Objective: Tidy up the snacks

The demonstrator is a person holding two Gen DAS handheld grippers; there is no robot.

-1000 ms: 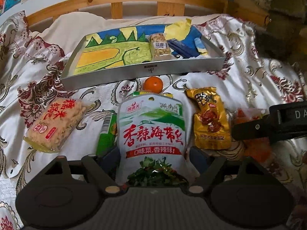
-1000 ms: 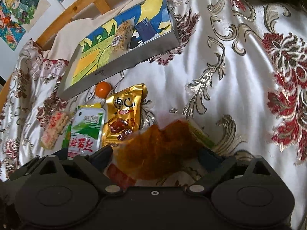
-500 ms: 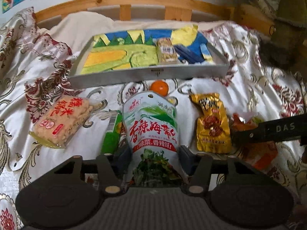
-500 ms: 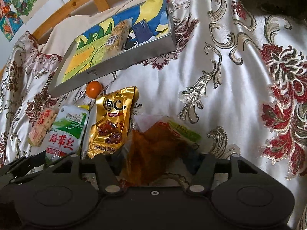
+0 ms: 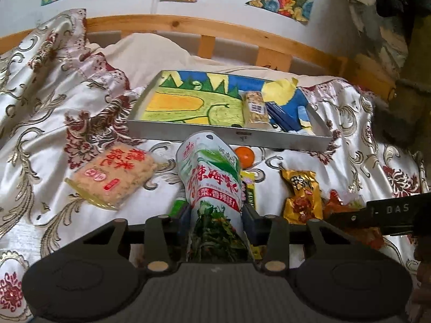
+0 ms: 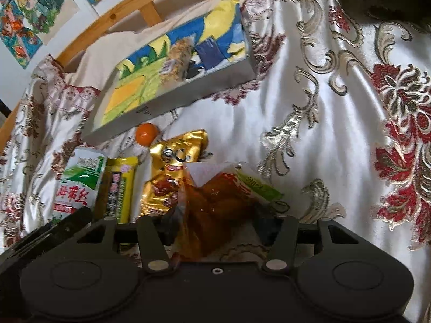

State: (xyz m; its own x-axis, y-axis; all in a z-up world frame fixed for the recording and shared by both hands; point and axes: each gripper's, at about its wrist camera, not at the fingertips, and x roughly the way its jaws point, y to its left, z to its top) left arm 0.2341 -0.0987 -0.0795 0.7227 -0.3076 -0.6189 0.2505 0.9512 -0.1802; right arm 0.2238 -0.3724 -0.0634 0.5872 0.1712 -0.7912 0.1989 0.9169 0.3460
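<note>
We see the bed (image 5: 336, 177) under its white cover with gold and red flowers, and near the headboard lies the tray (image 5: 231, 134), a shallow grey box with a painted lining. A long snack bar (image 5: 254, 110) and a dark blue packet (image 5: 280, 114) lie inside the tray, side by side toward its right end.

Our left claw (image 5: 216, 219) is closed most of the way on the green and white seaweed pouch (image 5: 212, 185), its fingers pressing the lower part from both sides. The pouch stands up from the claw, squeezed narrow, and its top reaches up in front of the near wall of the tray. Our right claw (image 6: 215, 223) is about half shut around the orange snack bag (image 6: 212, 207); the left finger touches the crinkled bag, while the right finger's contact is hidden from us. That bag rises between the fingers, just right of the gold packet (image 6: 172, 175).

On the cover between the claws and the tray lie the rest. The rice cake packet (image 5: 113, 177) sits well to the left of the seaweed pouch. A yellow and green bar (image 6: 120, 188) lies just beside the pouch, between it and the gold packet. The small orange (image 5: 243, 157) rests close to the near wall of the tray.
</note>
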